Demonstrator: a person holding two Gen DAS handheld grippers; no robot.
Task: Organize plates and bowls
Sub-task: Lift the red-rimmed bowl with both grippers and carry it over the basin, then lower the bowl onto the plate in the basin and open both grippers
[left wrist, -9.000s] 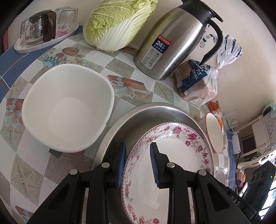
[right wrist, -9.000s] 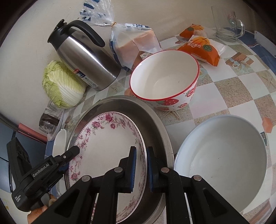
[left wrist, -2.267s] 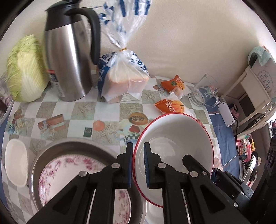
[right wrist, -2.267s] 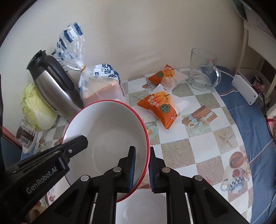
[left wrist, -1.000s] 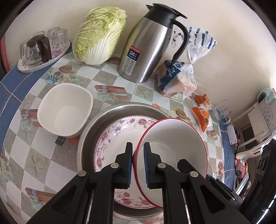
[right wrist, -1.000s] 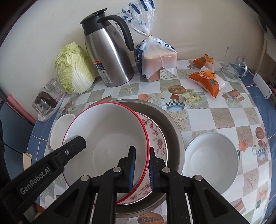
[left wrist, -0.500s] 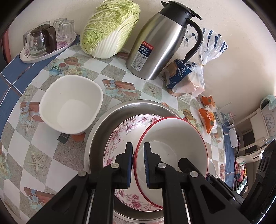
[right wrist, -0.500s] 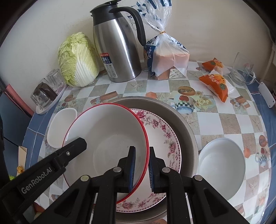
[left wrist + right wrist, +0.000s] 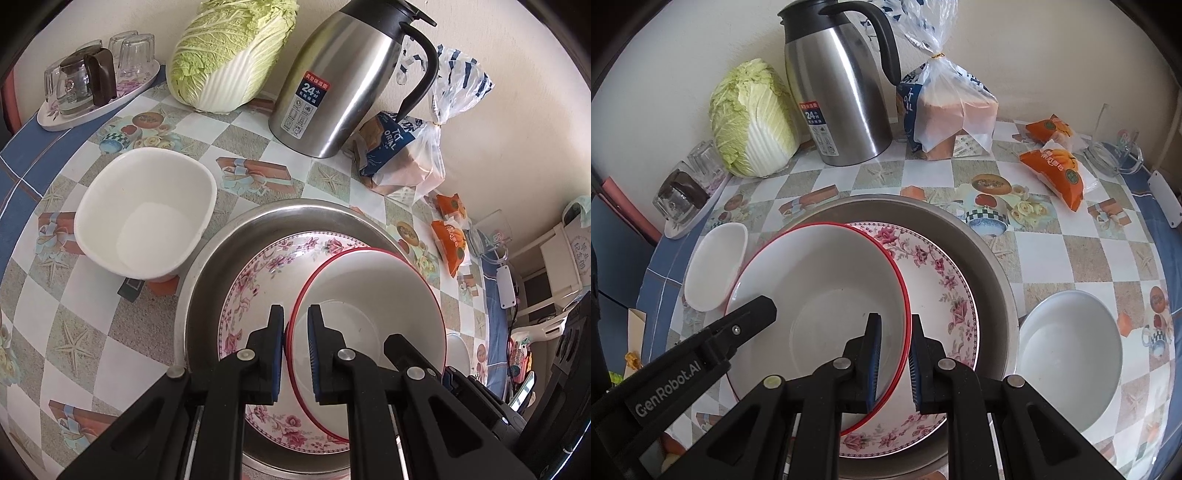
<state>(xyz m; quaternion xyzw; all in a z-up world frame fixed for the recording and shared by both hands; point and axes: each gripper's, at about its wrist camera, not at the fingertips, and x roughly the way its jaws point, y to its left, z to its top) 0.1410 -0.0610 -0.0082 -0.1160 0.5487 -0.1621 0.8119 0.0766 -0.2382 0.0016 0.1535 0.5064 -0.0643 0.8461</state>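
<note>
Both grippers pinch the red-rimmed white ceramic bowl (image 9: 827,295) by opposite sides of its rim: the left gripper (image 9: 295,354) on one edge, the right gripper (image 9: 894,360) on the other; the bowl sits over the pink-flowered round plate (image 9: 945,280) inside the wide steel basin (image 9: 993,266), white squarish bowl (image 9: 147,210) beside it

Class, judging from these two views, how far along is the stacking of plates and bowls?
Done: floral plate sits in the steel basin. In hand: both grippers, left and right, clamp the red-rimmed bowl over it. Left: square white bowl and round white bowl remain on the table.
</note>
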